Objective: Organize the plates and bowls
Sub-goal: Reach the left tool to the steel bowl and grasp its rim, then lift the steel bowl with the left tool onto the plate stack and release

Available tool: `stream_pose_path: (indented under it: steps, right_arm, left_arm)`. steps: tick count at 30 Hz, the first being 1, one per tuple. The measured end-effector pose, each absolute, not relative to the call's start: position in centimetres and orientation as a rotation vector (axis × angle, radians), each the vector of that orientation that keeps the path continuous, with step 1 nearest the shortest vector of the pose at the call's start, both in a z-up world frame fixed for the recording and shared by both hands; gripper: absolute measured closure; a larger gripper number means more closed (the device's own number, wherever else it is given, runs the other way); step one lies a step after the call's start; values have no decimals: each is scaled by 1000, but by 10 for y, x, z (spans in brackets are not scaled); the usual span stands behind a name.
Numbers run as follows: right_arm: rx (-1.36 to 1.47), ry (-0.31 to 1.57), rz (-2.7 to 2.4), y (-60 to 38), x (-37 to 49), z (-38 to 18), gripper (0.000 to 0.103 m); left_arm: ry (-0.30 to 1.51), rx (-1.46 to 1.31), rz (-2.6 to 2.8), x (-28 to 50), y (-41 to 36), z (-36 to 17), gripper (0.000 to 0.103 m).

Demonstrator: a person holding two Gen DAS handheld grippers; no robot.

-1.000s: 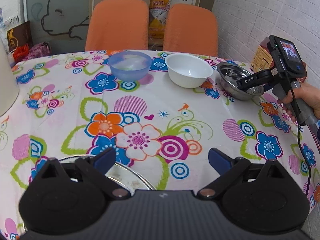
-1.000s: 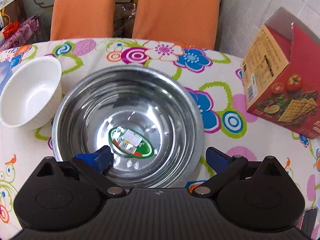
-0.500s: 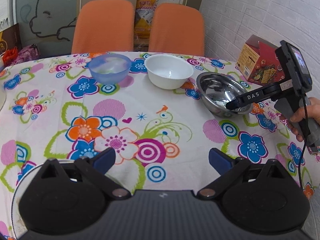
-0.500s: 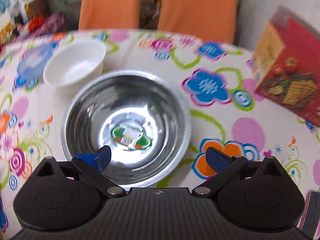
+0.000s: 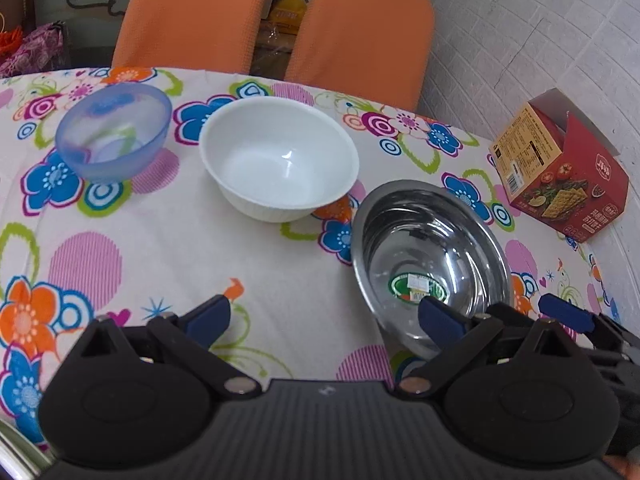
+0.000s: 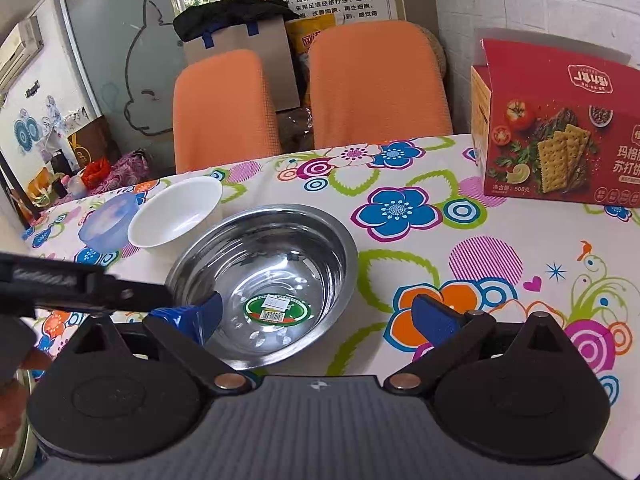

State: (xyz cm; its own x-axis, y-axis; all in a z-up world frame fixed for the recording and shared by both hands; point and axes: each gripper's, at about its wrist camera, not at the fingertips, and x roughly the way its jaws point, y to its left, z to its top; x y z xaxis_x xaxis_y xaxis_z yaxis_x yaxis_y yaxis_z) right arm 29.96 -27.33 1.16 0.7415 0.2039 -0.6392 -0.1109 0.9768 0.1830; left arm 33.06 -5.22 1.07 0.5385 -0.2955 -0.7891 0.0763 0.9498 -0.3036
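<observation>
Round table with floral tablecloth (image 5: 192,264); two orange chairs (image 5: 192,12) behind it, white brick wall to the right.

Steel bowl (image 5: 432,256): upright on the cloth, green label sticker on its inside bottom, nearest the grippers. Just beside its far-left rim stands a white bowl (image 5: 280,160); whether the two touch cannot be told. Translucent blue bowl (image 5: 114,132): further left, apart from the white one. All three are empty and unstacked.

Red cracker box (image 6: 556,128): top flap open, at the table's right edge, apart from the bowls.

Left gripper (image 5: 324,320): fingers spread wide, nothing between them; its right blue pad sits over the steel bowl's near rim in the left wrist view.

Right gripper (image 6: 316,316): fingers spread wide, holding nothing; its left pad hangs over the steel bowl's near-left inside, its right pad outside the bowl above the cloth
</observation>
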Motion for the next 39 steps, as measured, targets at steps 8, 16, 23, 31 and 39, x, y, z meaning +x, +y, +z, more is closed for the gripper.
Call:
stream_pose_path:
  steps: [8, 16, 23, 31, 39]
  right_arm:
    - [113, 768, 184, -274, 337, -17, 14]
    - [-70, 760, 179, -249, 344, -34, 13]
    - [-53, 768, 259, -235, 335, -32, 15]
    - [-79, 735, 310, -201, 294, -18, 15]
    - [-107, 666, 325, -173, 245, 8, 14]
  left_arm:
    - [1000, -283, -199, 356, -76, -5, 4]
    - [977, -210, -171, 362, -94, -12, 6]
    - [952, -65, -166, 353, -105, -9, 76]
    - [990, -131, -250, 322, -86, -4, 85]
    - [953, -111, -297, 267, -57, 27, 84]
